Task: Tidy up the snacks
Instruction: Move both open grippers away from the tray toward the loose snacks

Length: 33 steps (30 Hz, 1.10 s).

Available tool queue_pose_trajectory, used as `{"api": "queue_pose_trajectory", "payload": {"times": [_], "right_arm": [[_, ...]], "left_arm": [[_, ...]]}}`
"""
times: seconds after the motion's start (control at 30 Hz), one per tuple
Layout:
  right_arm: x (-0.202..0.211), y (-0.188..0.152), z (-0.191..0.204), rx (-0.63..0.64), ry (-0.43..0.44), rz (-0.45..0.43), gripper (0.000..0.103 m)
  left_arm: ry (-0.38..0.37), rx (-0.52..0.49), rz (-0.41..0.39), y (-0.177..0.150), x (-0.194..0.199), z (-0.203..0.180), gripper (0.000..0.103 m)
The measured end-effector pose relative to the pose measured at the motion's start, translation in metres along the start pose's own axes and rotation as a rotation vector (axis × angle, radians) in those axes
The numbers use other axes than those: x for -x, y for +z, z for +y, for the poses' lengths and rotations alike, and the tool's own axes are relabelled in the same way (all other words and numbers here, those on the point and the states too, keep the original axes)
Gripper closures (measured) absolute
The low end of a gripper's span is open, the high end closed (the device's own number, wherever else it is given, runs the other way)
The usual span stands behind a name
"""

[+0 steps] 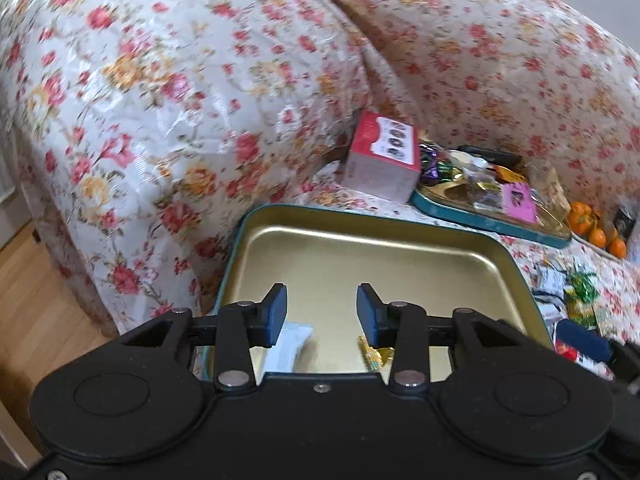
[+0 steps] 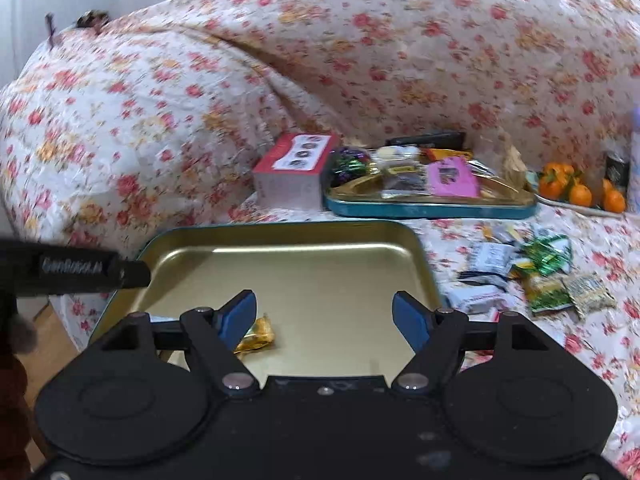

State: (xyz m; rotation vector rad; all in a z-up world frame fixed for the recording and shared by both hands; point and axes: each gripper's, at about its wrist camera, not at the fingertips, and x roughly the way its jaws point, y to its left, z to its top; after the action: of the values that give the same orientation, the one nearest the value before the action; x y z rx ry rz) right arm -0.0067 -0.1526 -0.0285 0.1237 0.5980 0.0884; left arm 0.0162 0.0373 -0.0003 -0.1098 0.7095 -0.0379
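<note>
Left gripper [image 1: 322, 312], blue pads, jaws apart, nothing between, hovers over shallow gold-lined teal-rimmed metal tin [image 1: 372, 258]. Right gripper [image 2: 325, 318] likewise released, empty, above same tin. Gold foil-wrapped candy [image 2: 256, 334] and white sachet [image 1: 290, 346] lie inside tin near its front edge. At 1 o'clock: second teal tin of mixed snacks [image 2: 430, 206]; loose wrapped snacks [image 2: 536, 276] at 3 o'clock on floral sofa cover [image 2: 200, 120].

The near tin tray [image 2: 280, 256] lies on the sofa [image 2: 520, 80] and holds two wrapped snacks [image 2: 256, 336]. Behind it stand a box [image 2: 292, 176] and, right of that, a second filled tray [image 2: 432, 206]. Loose packets [image 2: 536, 276] lie right of the near tray, tangerines [image 2: 580, 190] beyond them.
</note>
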Motion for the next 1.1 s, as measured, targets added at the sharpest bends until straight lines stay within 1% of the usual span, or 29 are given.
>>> {"api": "queue_pose_trajectory", "payload": {"times": [0.23, 0.37, 0.5, 0.6, 0.7, 0.77, 0.9, 0.97, 1.1], "right_arm": [[0.019, -0.001, -0.048, -0.060, -0.086, -0.031, 0.029], [0.030, -0.011, -0.084, -0.102, -0.157, -0.029, 0.030], [0.040, -0.026, -0.119, -0.144, -0.235, -0.014, 0.030], [0.047, -0.038, -0.141, -0.163, -0.290, -0.005, 0.030], [0.053, -0.048, -0.160, -0.196, -0.309, 0.007, 0.031], [0.058, -0.055, -0.171, -0.212, -0.318, 0.015, 0.031], [0.061, -0.060, -0.184, -0.221, -0.327, 0.025, 0.032], [0.063, -0.062, -0.191, -0.224, -0.326, 0.025, 0.033], [0.059, -0.061, -0.199, -0.235, -0.317, 0.020, 0.033]], "left_arm": [[-0.044, -0.071, -0.017, -0.010, 0.006, -0.020, 0.055], [-0.079, -0.121, -0.010, -0.017, 0.009, -0.033, 0.055], [-0.098, -0.135, 0.014, -0.024, 0.009, -0.045, 0.055], [-0.145, -0.147, 0.025, -0.029, 0.012, -0.056, 0.055], [-0.158, -0.197, 0.014, -0.038, 0.017, -0.074, 0.055], [-0.173, -0.205, 0.025, -0.045, 0.019, -0.087, 0.055], [-0.206, -0.179, 0.089, -0.059, 0.017, -0.111, 0.055], [-0.218, -0.194, 0.111, -0.066, 0.018, -0.123, 0.055], [-0.232, -0.244, 0.099, -0.070, 0.025, -0.148, 0.055]]}}
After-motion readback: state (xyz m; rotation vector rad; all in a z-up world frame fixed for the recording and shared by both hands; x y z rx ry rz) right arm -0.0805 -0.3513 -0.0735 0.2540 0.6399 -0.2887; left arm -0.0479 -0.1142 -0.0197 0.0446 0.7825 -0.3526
